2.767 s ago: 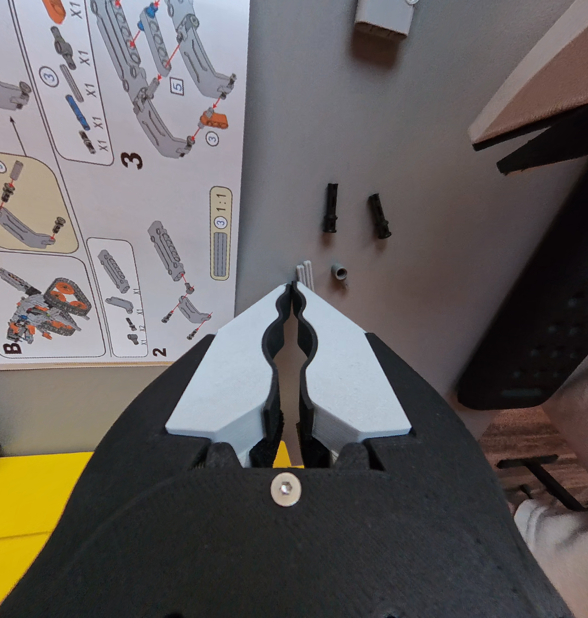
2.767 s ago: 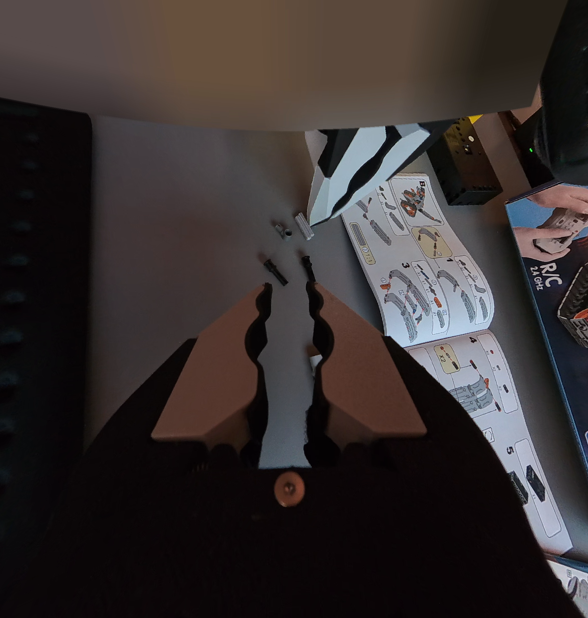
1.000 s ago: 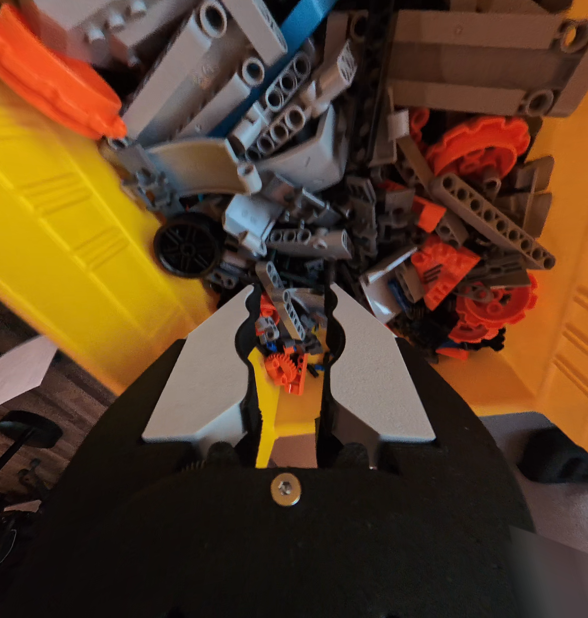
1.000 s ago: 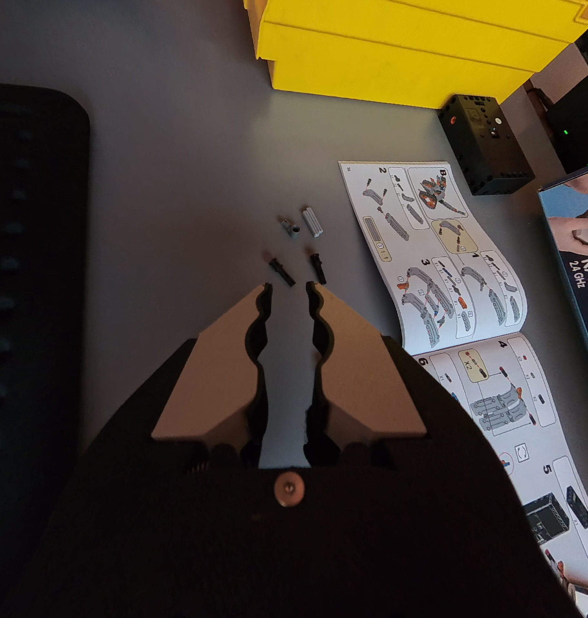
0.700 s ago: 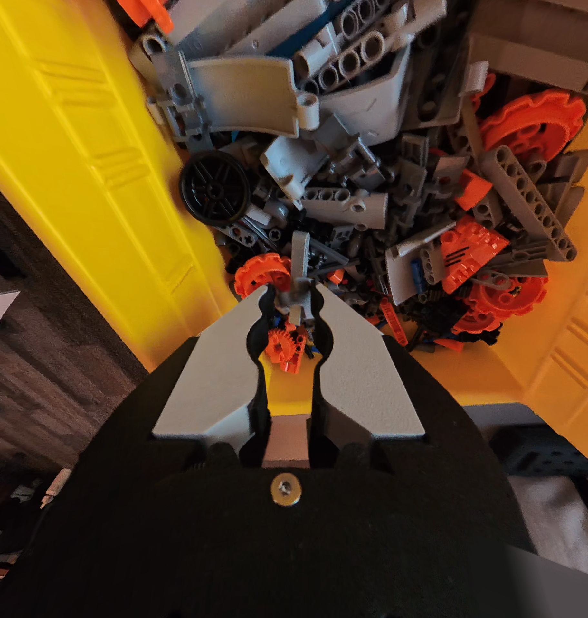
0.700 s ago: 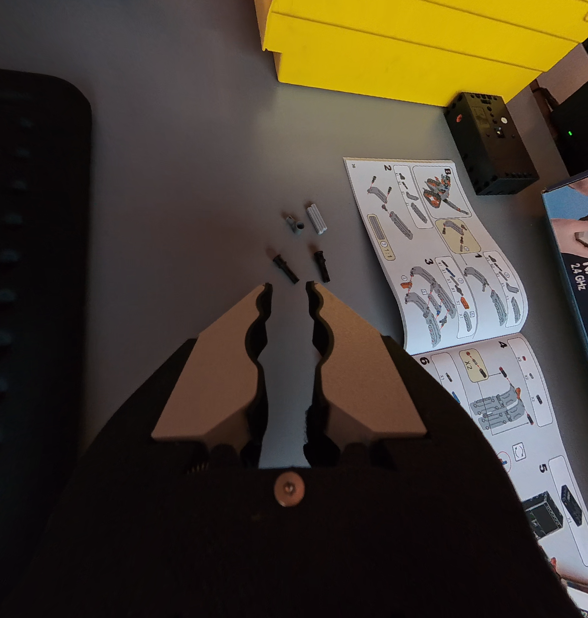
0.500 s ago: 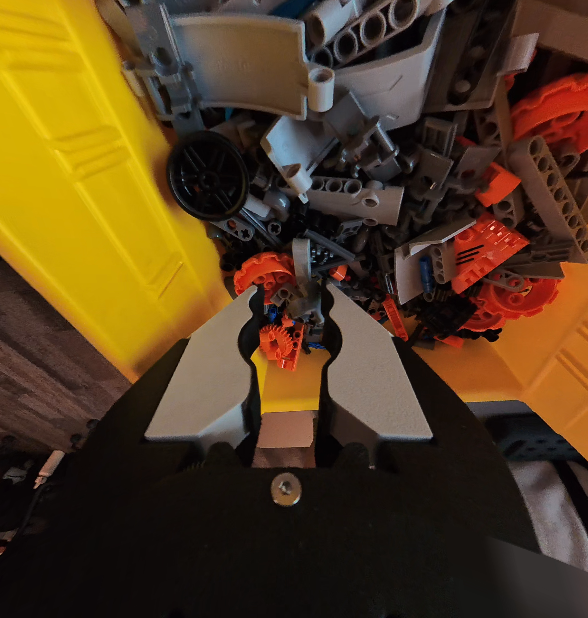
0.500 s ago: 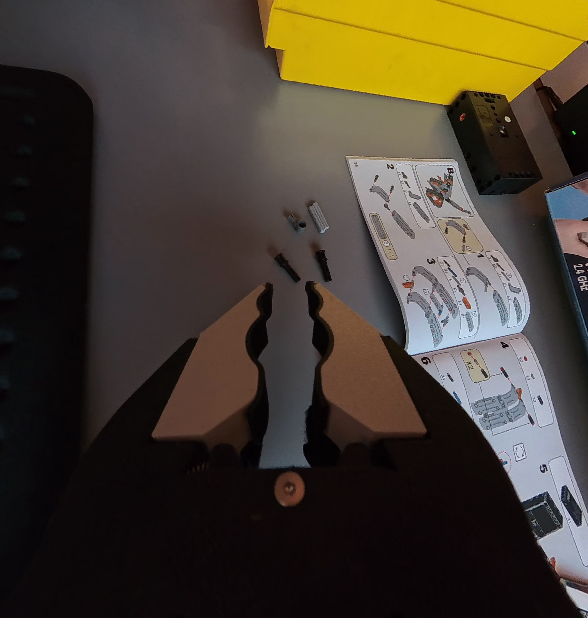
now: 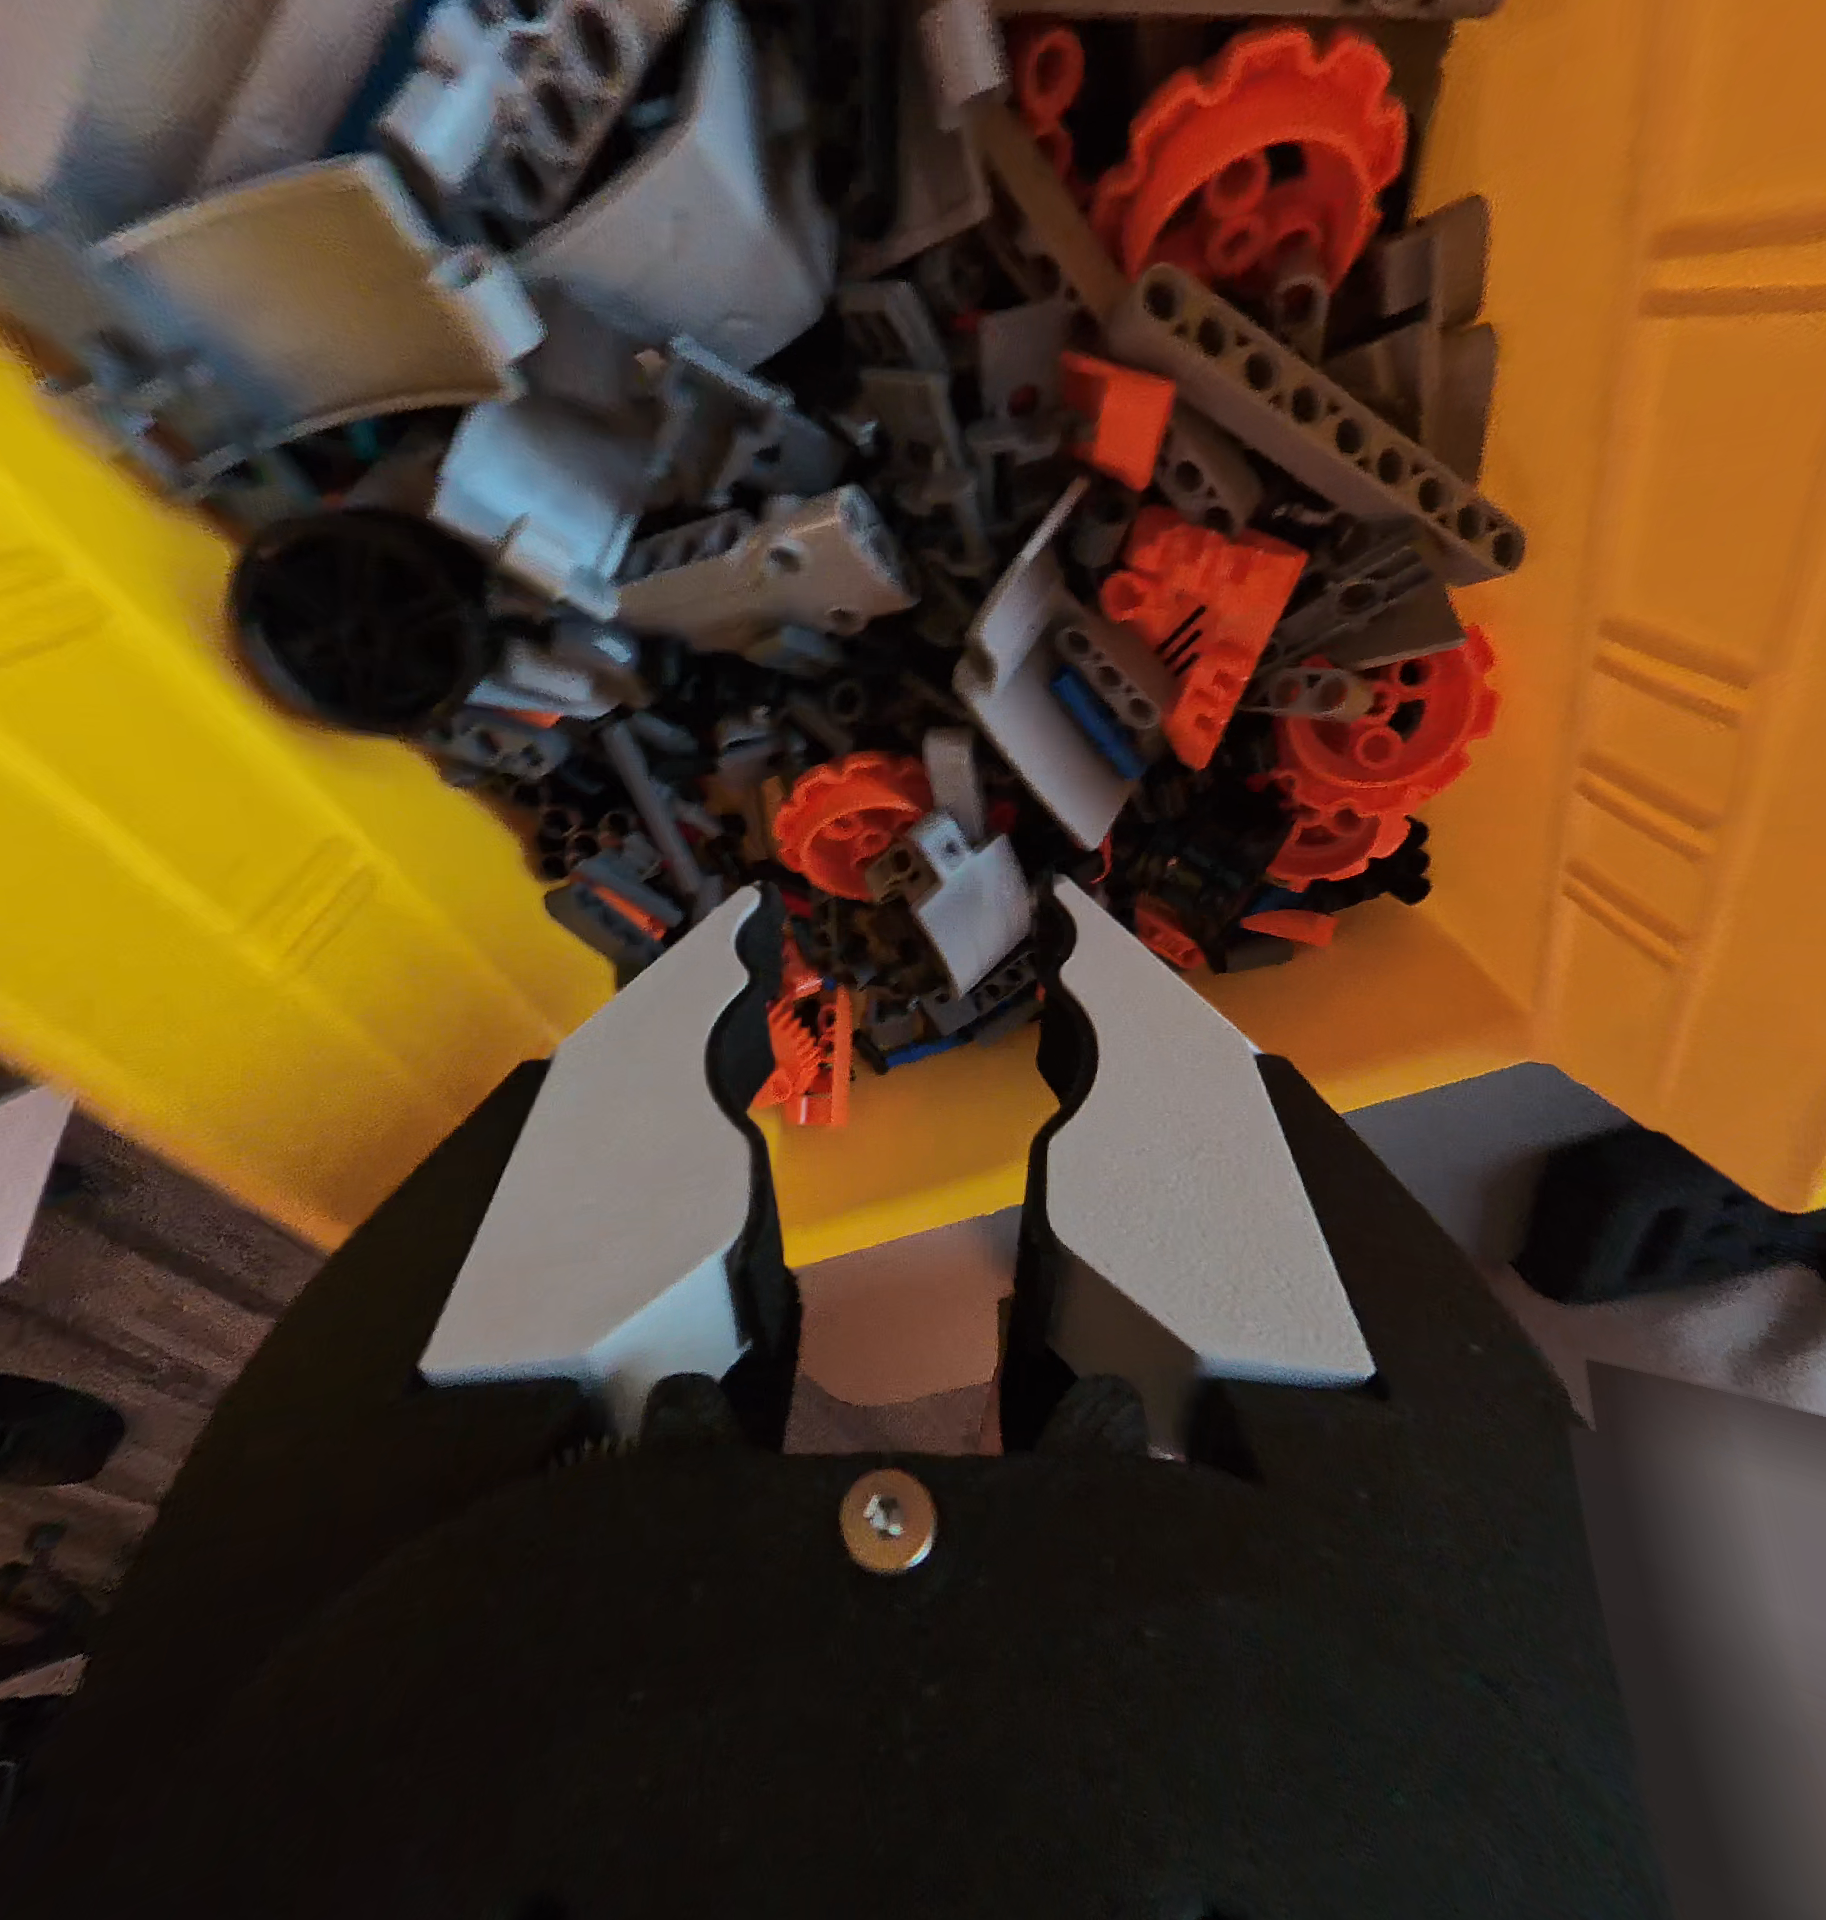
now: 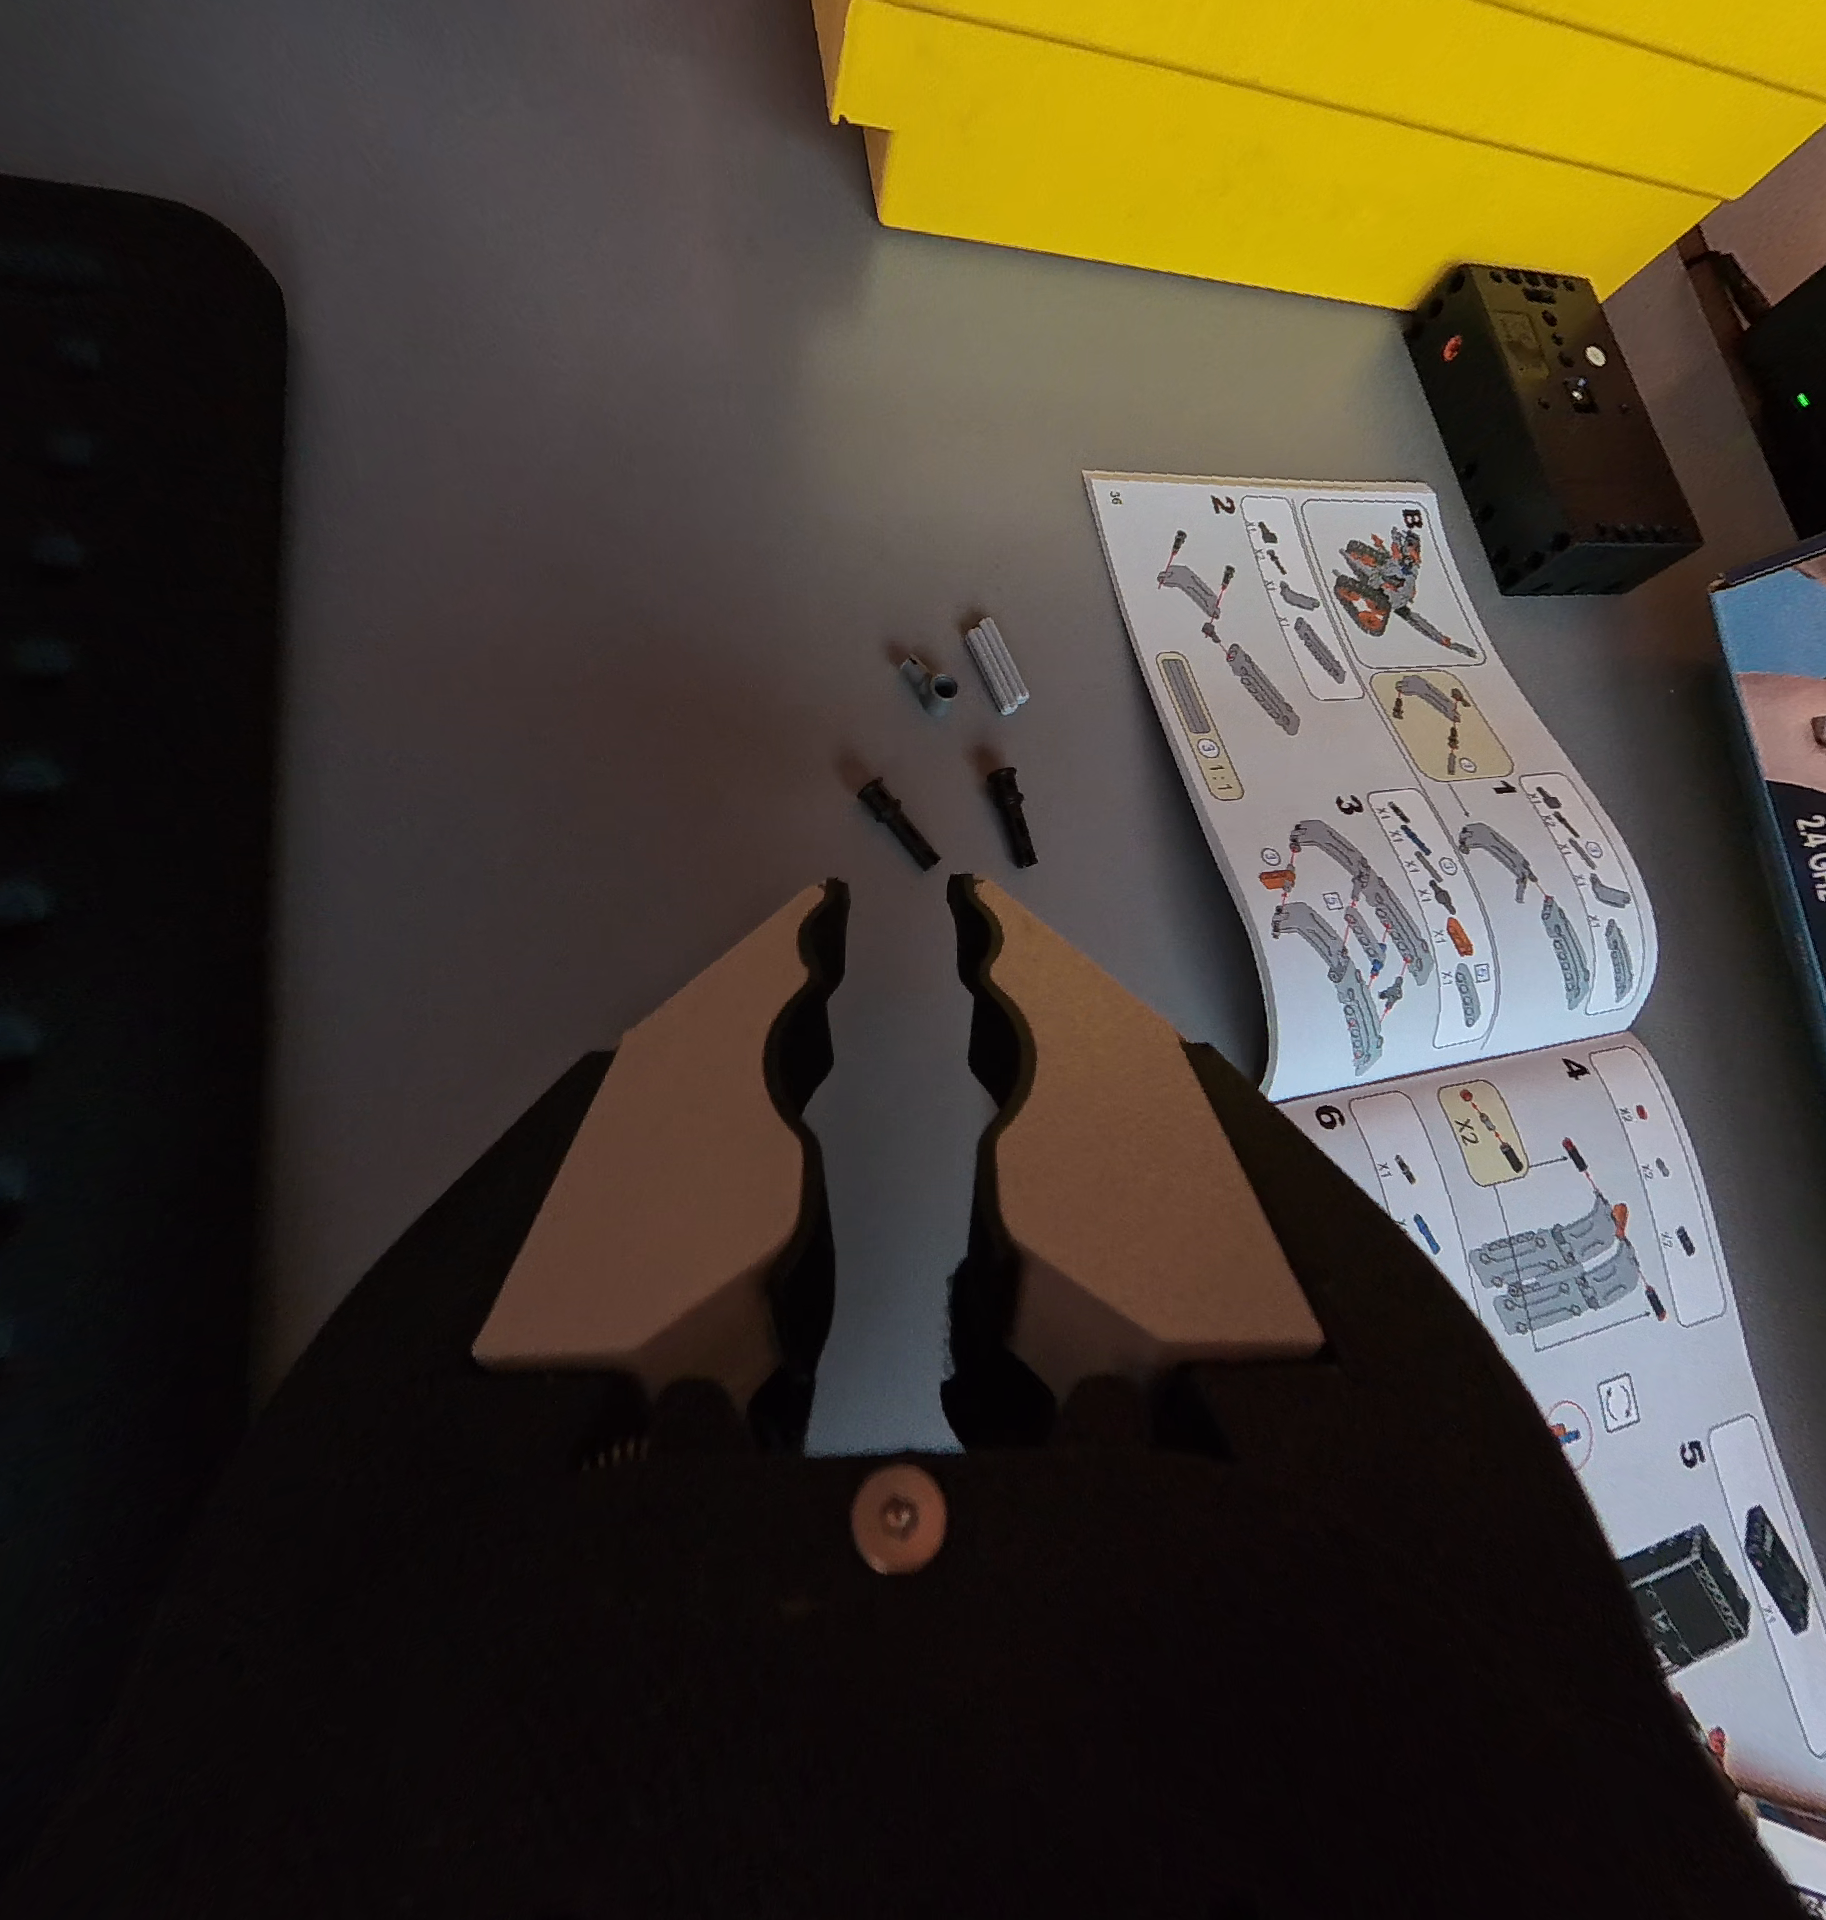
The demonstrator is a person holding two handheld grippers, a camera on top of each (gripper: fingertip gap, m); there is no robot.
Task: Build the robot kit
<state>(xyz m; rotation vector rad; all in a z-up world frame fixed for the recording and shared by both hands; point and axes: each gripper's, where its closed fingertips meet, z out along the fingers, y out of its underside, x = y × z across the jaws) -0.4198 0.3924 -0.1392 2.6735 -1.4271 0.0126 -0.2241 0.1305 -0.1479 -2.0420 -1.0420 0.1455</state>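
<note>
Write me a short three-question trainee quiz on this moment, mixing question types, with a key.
1. True or false: the left claw is shut on a part from the yellow bin.
2. How many black pins lie on the grey table just ahead of the right claw? A) one B) two C) four
3. Fill in: the open booklet lies to the ___ of those pins in the right wrist view.

Key: 1 false, it is open above the parts; 2 B; 3 right.
</note>
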